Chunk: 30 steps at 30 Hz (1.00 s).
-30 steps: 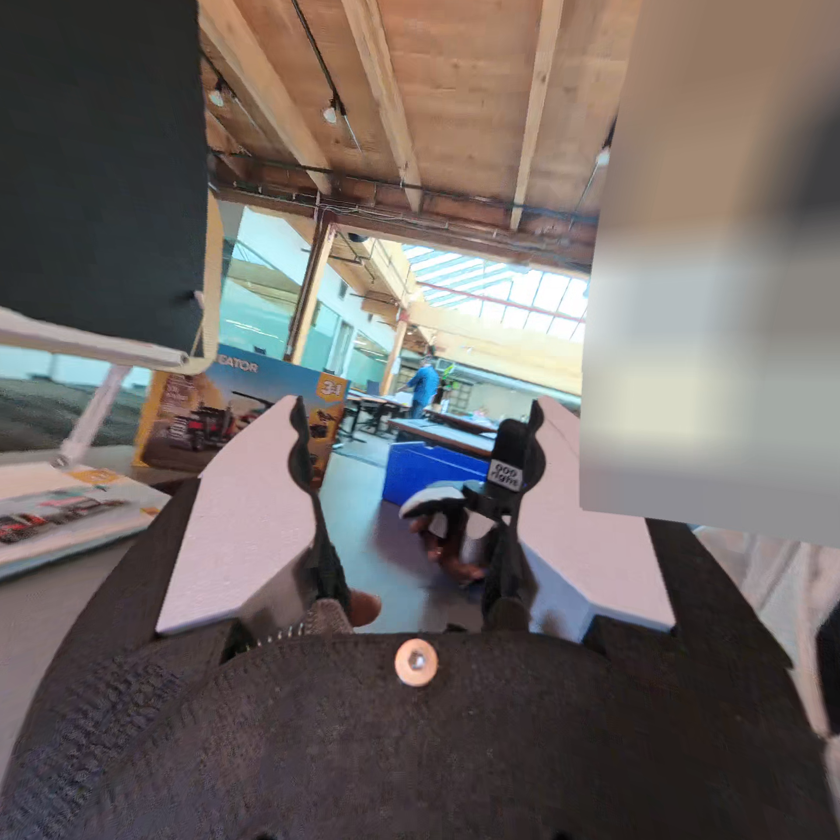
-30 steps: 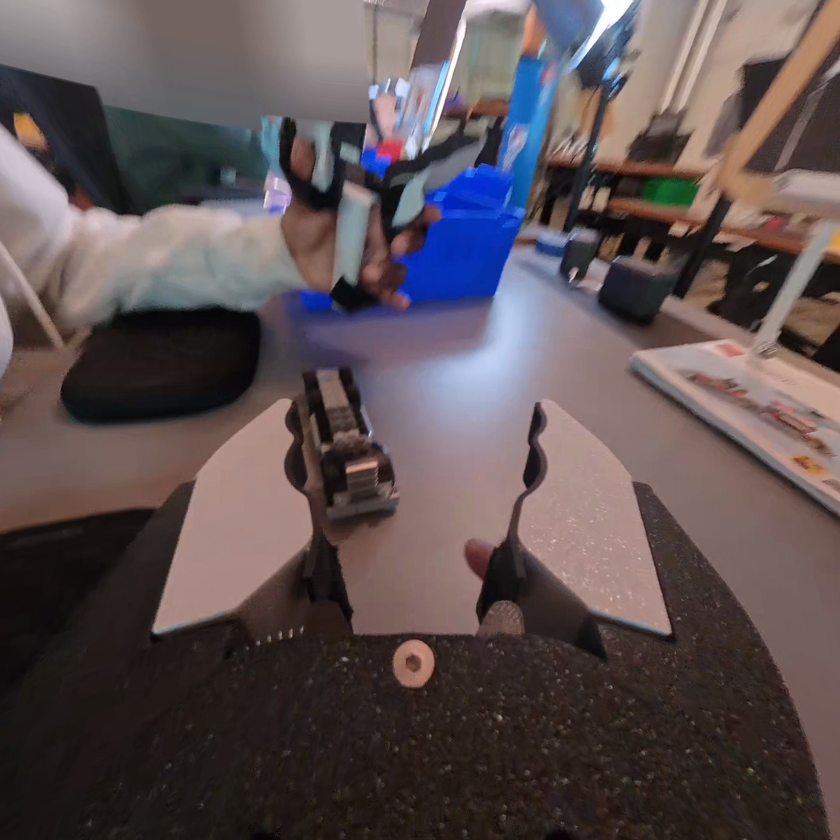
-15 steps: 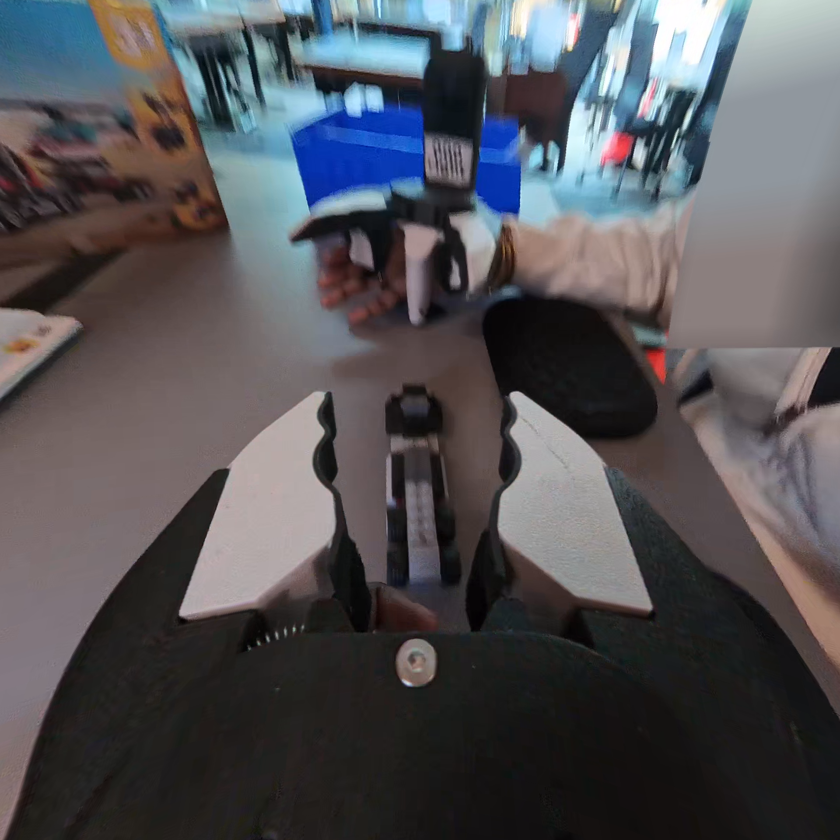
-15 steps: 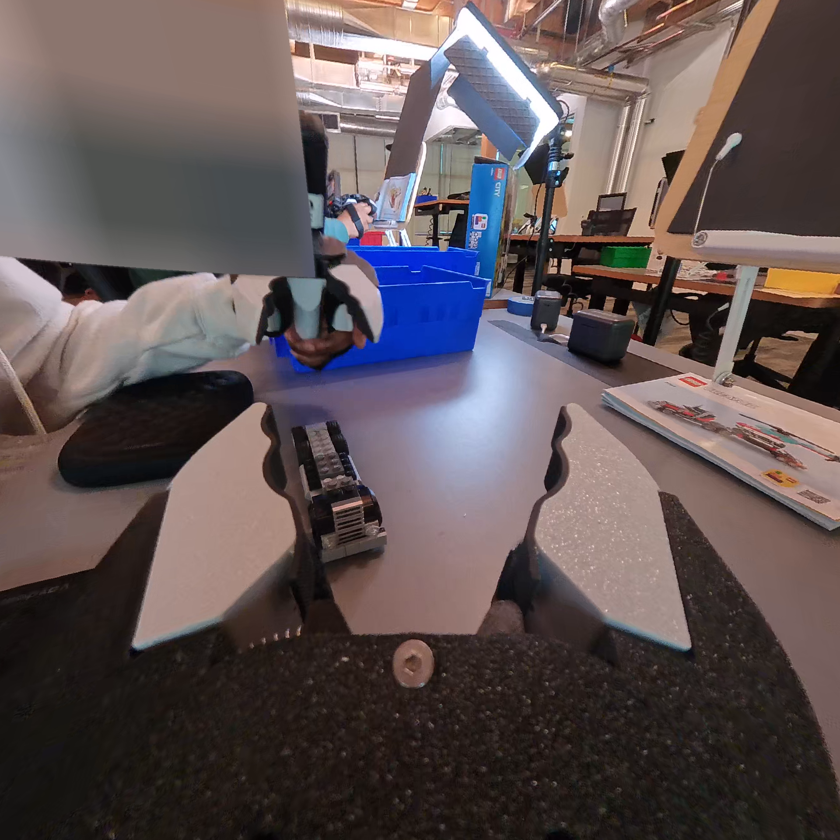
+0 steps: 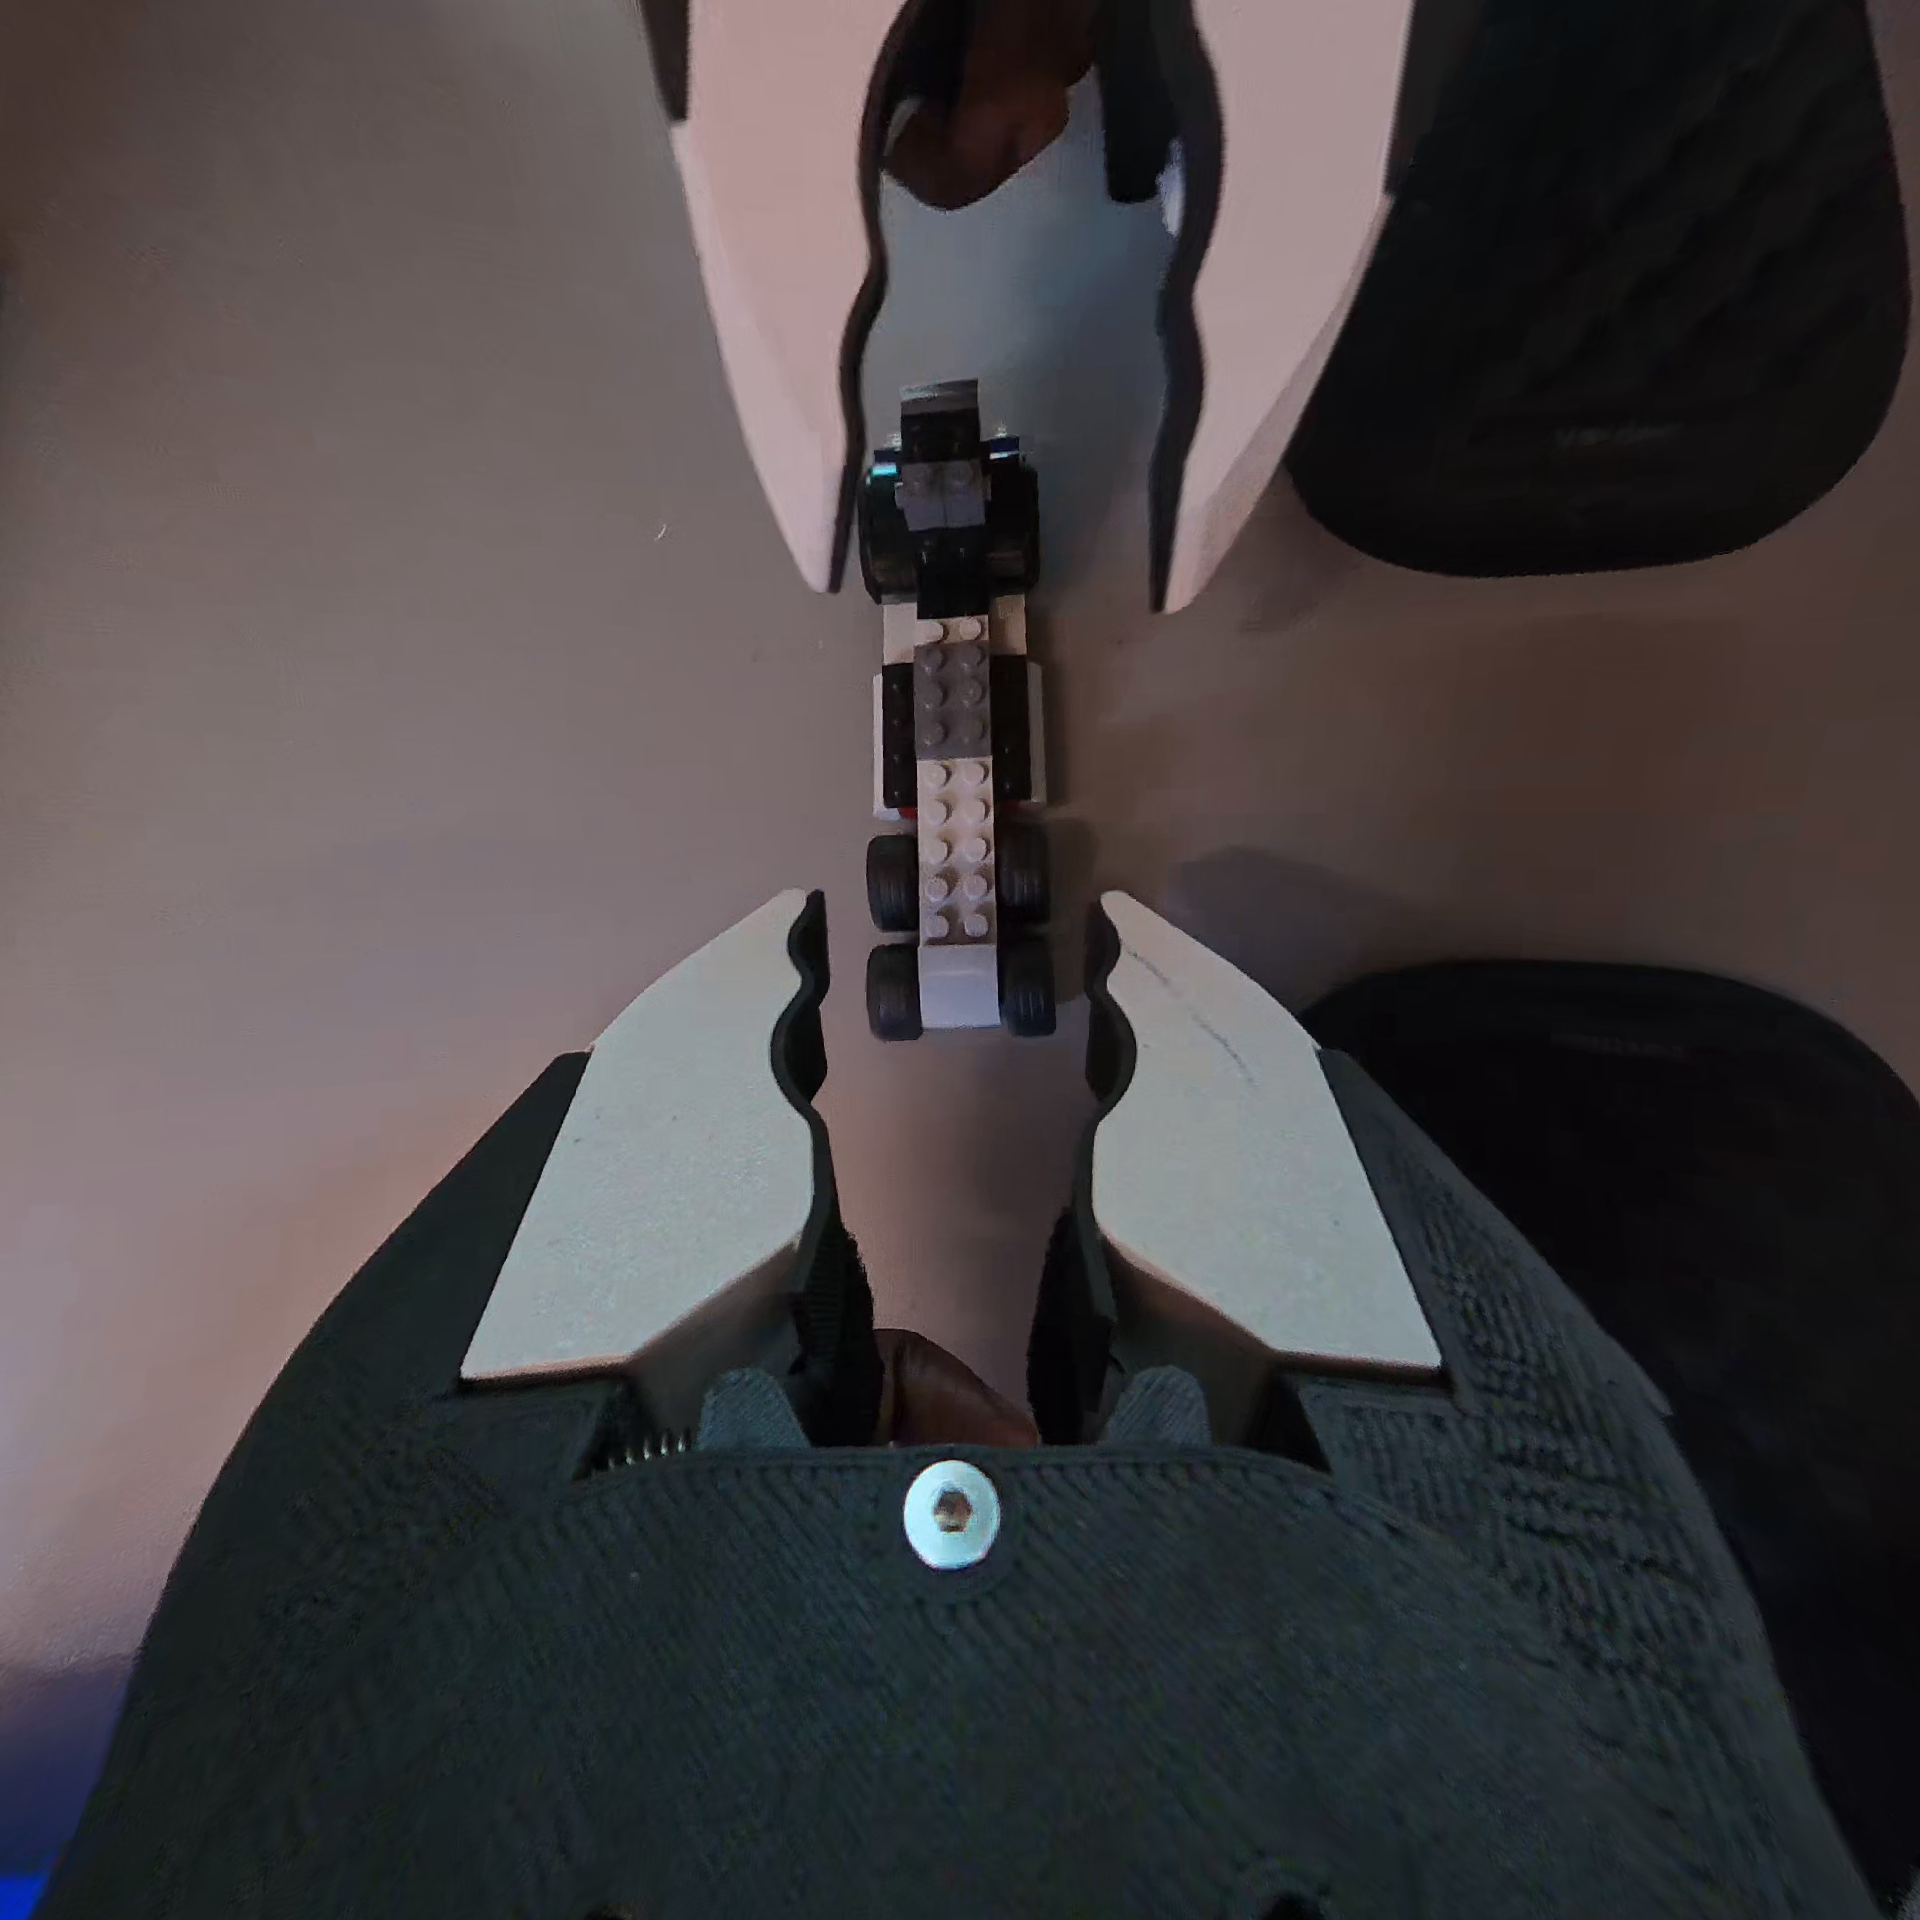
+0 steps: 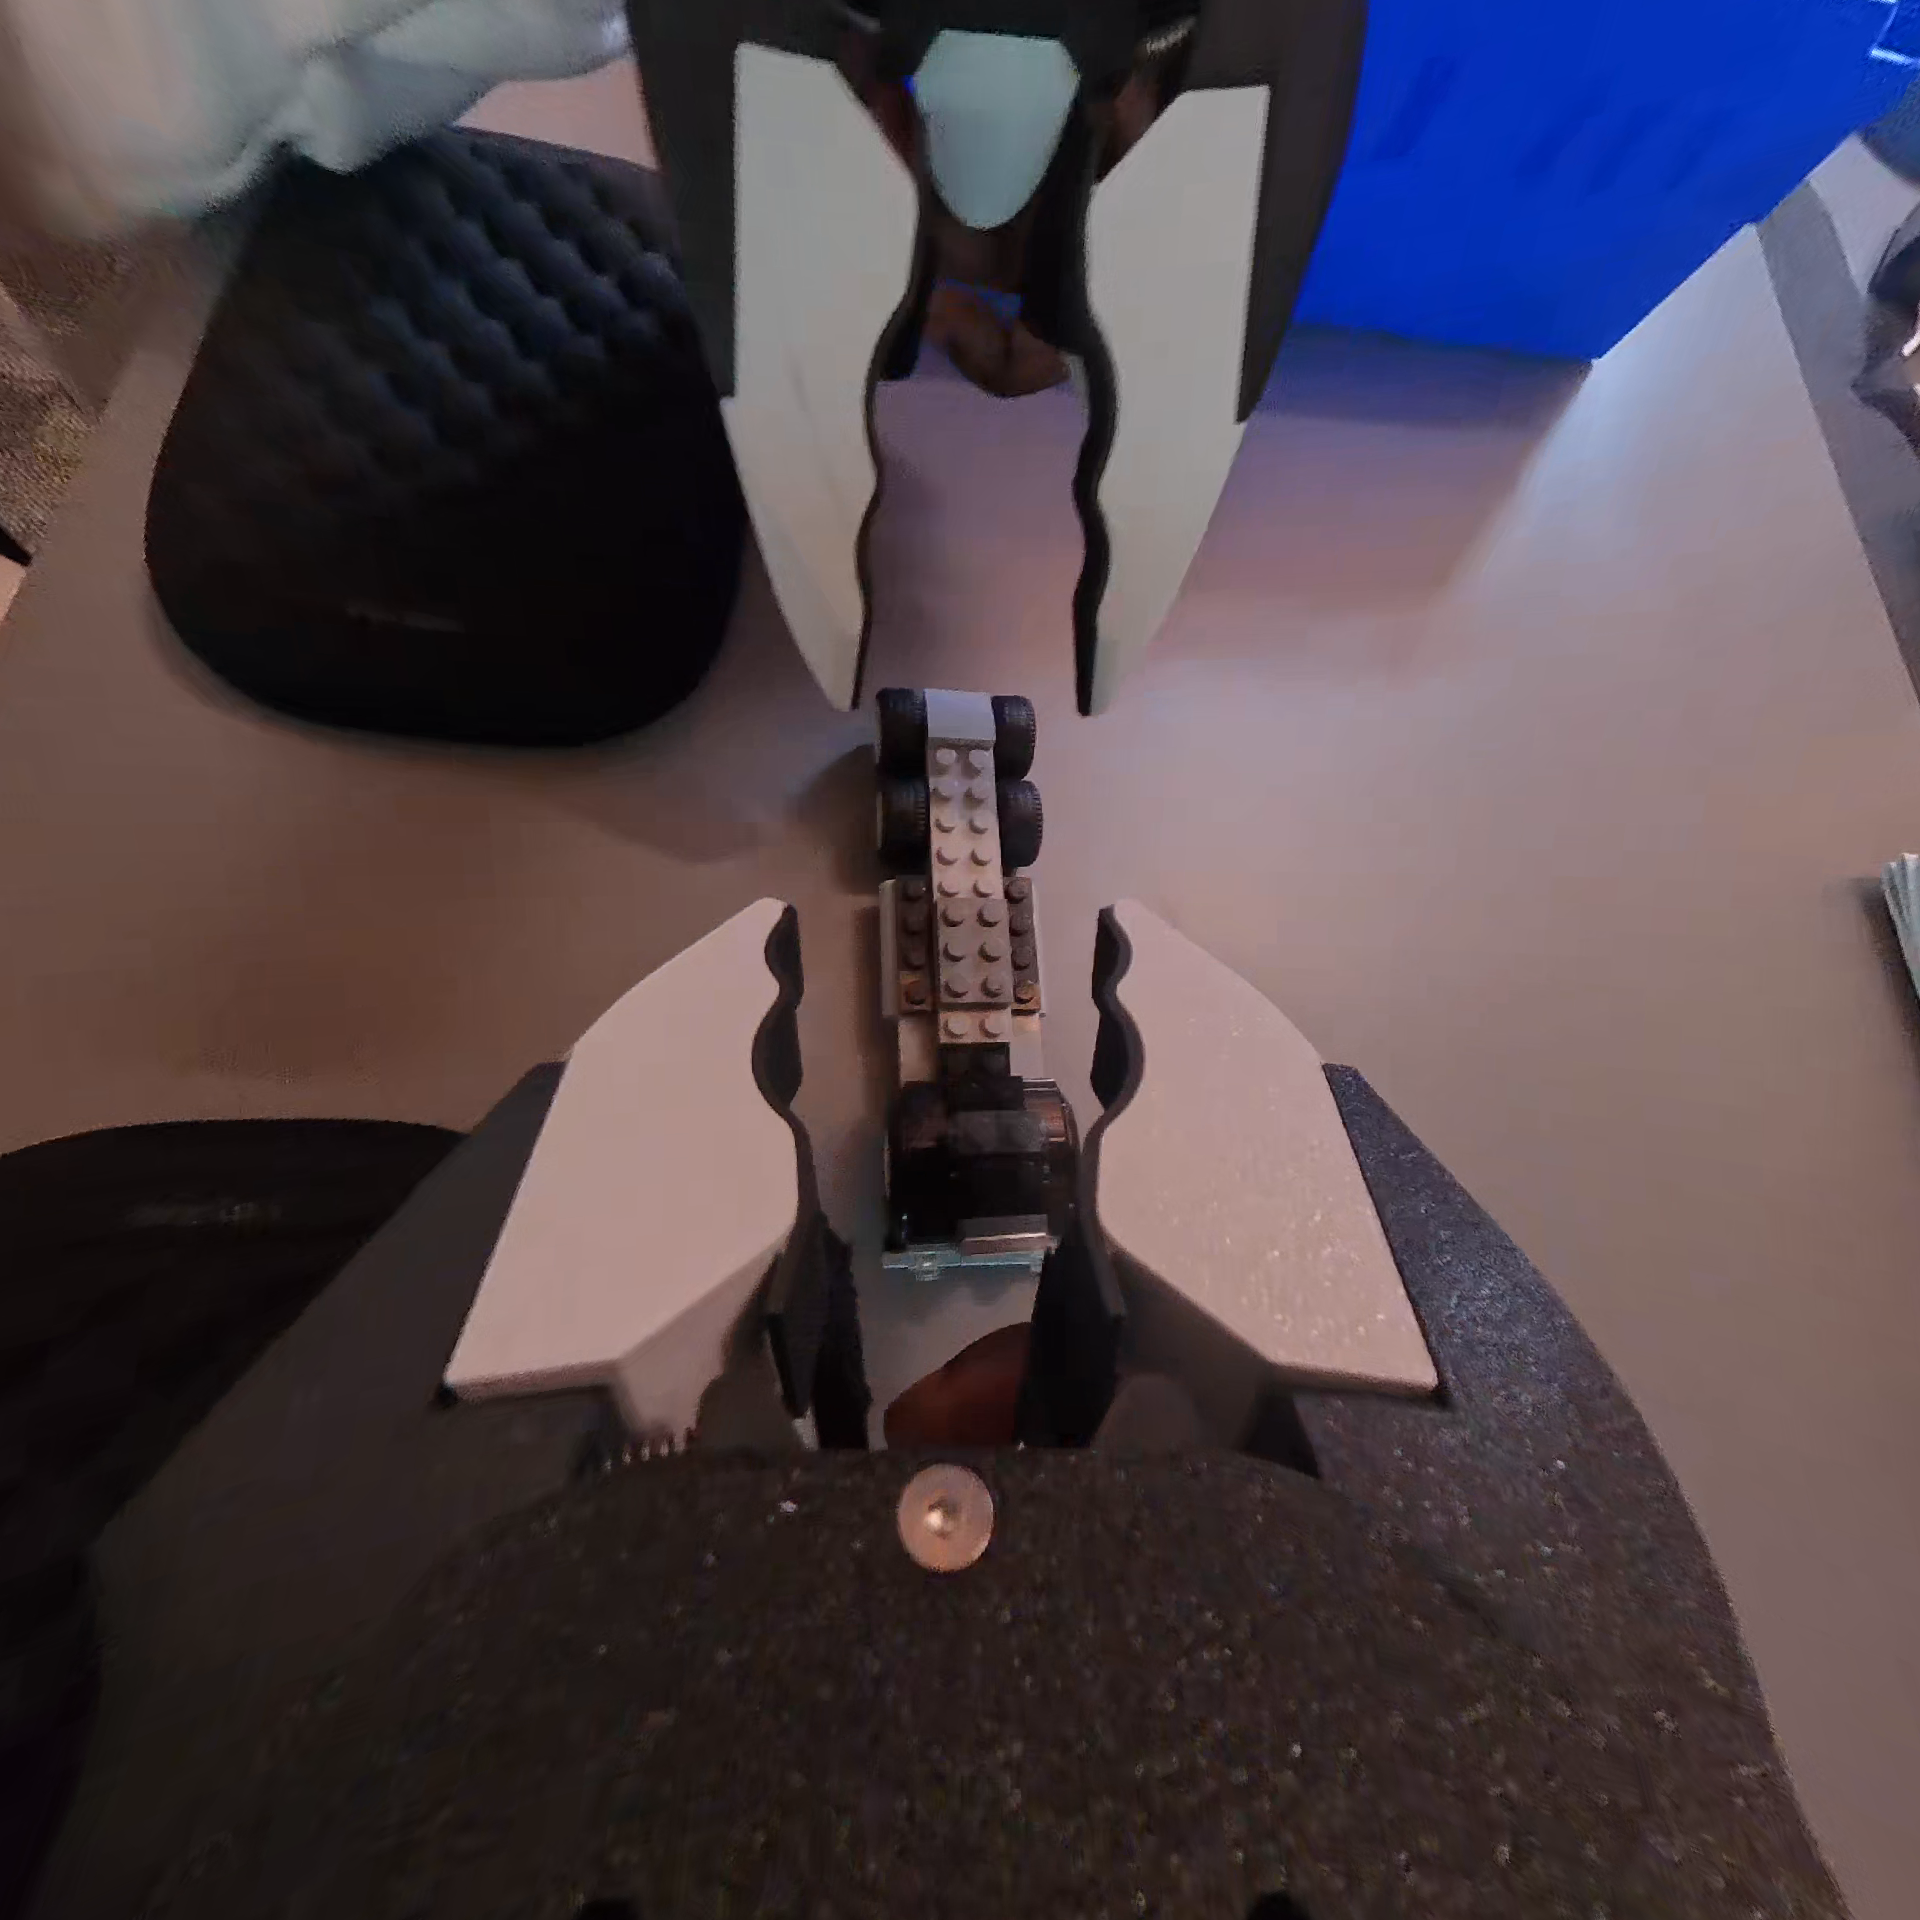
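A toy truck chassis of grey, white and black bricks lies flat on the grey table. My left gripper is open over its rear wheels, with a gap on each side between pad and tyres. My right gripper is open around the truck's black front end. Its right pad is at or against the front wheel and its left pad stands clear. Each view shows the other gripper facing it: the right one in the left wrist view, the left one in the right wrist view.
Two black padded cushions lie on the table beside the truck; they also show in the right wrist view. A blue bin stands behind. A booklet's edge and a white sleeve show at the borders.
Both grippers tipped down from facing across the room and came in over the truck from opposite ends. Both jaws narrowed around it; neither has closed on it.
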Available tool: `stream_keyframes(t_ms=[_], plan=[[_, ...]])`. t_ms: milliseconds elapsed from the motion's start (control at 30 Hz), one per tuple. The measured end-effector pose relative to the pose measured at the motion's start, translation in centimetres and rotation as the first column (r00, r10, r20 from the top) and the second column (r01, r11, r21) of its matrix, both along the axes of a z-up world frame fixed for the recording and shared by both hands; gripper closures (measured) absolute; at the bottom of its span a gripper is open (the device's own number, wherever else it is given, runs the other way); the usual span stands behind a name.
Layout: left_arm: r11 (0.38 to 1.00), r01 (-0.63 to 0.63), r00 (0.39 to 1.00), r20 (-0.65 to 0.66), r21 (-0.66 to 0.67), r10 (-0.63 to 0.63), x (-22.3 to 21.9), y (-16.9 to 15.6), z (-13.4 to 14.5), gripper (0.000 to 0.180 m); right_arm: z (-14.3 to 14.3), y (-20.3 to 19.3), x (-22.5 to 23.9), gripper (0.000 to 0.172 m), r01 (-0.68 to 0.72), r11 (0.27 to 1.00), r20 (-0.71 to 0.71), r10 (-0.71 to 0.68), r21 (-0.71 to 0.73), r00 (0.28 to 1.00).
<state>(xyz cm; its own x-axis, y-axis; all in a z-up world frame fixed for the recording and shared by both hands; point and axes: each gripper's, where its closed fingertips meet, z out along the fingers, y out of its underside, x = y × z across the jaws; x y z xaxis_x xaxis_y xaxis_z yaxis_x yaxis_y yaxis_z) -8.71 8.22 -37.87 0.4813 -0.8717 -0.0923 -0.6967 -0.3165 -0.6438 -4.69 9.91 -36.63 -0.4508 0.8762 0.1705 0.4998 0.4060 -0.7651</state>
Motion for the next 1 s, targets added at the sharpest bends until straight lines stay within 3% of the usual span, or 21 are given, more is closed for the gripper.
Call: stream_keyframes(t_ms=[67, 133, 233, 367, 500, 600, 733, 933, 1000], plan=[[1.0, 0.004, 1.0, 0.014, 0.013, -0.004, 0.6, 0.2, -0.3, 0.131, -0.1, 0.5, -0.1, 0.119, 0.028, 0.999, -0.005, -0.028, -0.029, 1.0], [1.0, -0.003, 0.998, 0.058, 0.03, 0.002, 1.3, 0.7, -0.5, 0.103, -0.1, 0.7, 0.3, 0.119, 0.046, 0.997, -0.012, -0.046, -0.058, 0.999], [1.0, -0.006, 0.991, 0.134, 0.016, 0.004, 2.6, 1.1, -0.7, 0.092, -0.2, 1.4, 1.2, 0.121, 0.067, 0.995, -0.022, -0.069, -0.076, 0.997], [0.998, -0.011, 0.999, 0.052, 0.067, 0.007, 3.0, 1.8, -1.8, 0.109, -1.0, 2.0, 1.8, 0.124, 0.079, 0.995, 0.006, -0.079, -0.064, 0.997], [0.998, -0.022, 0.999, -0.043, 0.063, 0.025, 1.8, 1.6, -2.7, 0.111, -1.9, 1.7, 1.6, 0.124, 0.07, 0.997, 0.026, -0.07, -0.016, 0.997], [1.0, -0.03, 0.998, -0.052, 0.008, 0.03, 1.3, 1.1, -3.5, 0.114, -2.4, 1.7, 1.4, 0.124, 0.065, 0.997, 0.034, -0.066, 0.033, 0.997], [1.0, -0.015, 0.999, -0.03, 0.001, 0.015, 1.3, 1.0, -3.6, 0.139, -2.7, 1.7, 1.6, 0.123, 0.059, 0.996, 0.041, -0.062, 0.06, 0.997], [1.0, -0.005, 1.0, -0.031, 0.018, 0.006, 1.4, 1.0, -3.6, 0.139, -2.7, 1.8, 1.6, 0.131, 0.05, 0.993, 0.028, -0.053, 0.108, 0.998], [0.999, -0.006, 1.0, -0.022, 0.052, 0.007, 1.6, 1.4, -3.2, 0.131, -3.0, 2.0, 1.8, 0.134, 0.049, 0.989, 0.043, -0.055, 0.136, 0.998]])
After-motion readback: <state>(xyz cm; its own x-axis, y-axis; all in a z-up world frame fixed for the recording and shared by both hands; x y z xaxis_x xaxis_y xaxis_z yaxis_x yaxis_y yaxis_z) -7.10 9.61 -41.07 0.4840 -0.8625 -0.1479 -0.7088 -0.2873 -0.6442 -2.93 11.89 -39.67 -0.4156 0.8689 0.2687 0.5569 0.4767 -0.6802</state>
